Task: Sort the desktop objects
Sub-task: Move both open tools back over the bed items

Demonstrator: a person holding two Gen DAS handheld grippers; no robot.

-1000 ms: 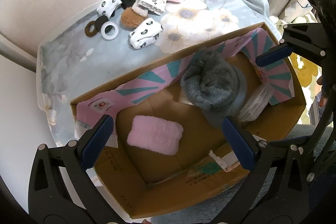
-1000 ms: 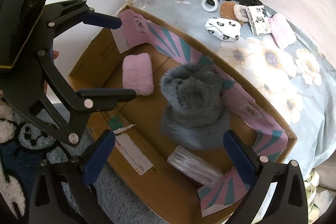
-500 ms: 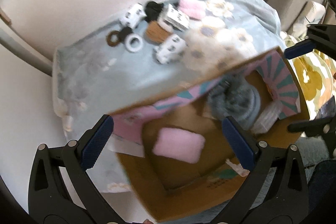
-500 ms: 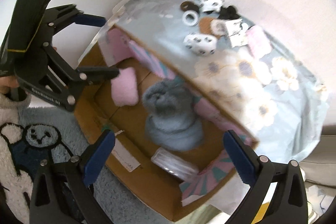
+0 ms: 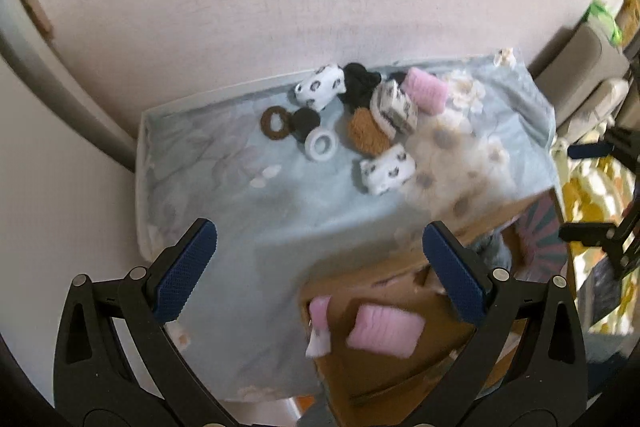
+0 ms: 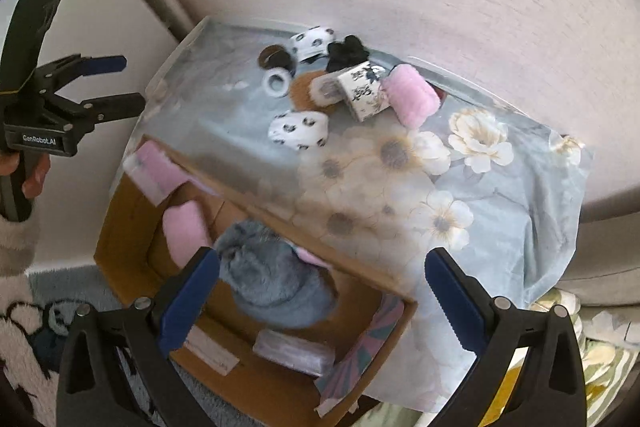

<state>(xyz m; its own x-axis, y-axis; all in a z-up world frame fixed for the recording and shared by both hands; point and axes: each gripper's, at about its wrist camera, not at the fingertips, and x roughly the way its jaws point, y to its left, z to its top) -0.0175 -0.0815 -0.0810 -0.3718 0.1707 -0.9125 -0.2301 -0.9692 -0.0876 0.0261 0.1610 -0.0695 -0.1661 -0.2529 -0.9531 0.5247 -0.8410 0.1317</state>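
Hovering wide open and empty, the left gripper (image 5: 320,269) and right gripper (image 6: 322,285) face the unsorted clutter. The open brown cardboard box (image 6: 124,251) sits beside the floral-clothed table (image 6: 500,211), likely for easy drops.

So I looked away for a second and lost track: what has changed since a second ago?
Both grippers, left and right, lifted away from over the cardboard box and swung toward the pile of small things on the table. Both stayed open and empty; nothing was grabbed or dropped. The pink roll and grey hat still lie in the box.
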